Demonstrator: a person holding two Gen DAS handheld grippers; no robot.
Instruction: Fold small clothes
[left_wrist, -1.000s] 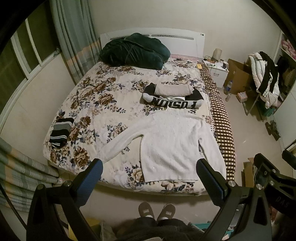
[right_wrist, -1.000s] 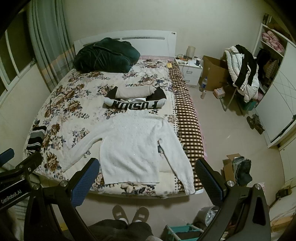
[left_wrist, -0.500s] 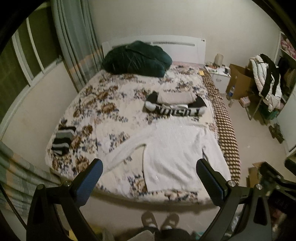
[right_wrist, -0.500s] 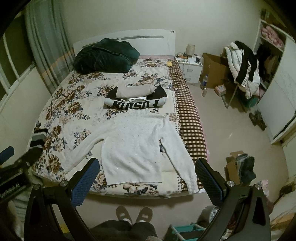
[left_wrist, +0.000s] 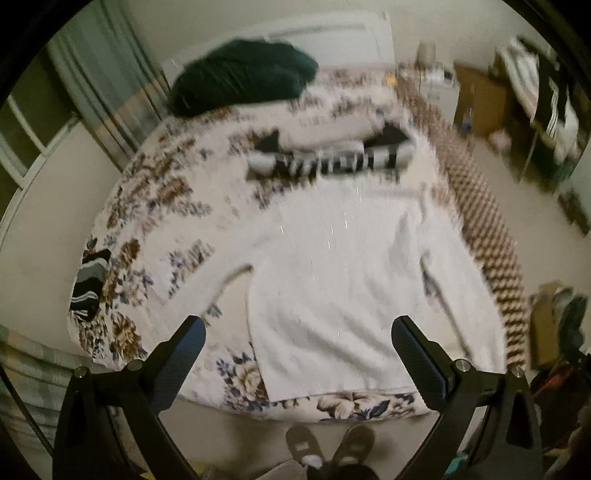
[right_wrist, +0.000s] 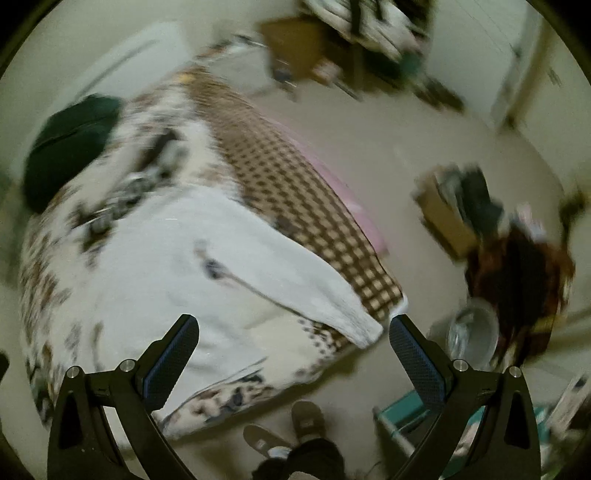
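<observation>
White lettering on the folded black garment (left_wrist: 332, 162) is smeared; no text can be read.

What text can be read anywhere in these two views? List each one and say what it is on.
None can be read.
Black-and-white folded garment: large white lettering, too smeared by motion blur in both views.
White sweater, floral bedspread, left gripper and right gripper: no lettering visible.

A home bedroom: a floral-covered bed (left_wrist: 155, 206), window curtains (left_wrist: 99, 85), and clothes heaped on a chair (left_wrist: 546, 107).
</observation>
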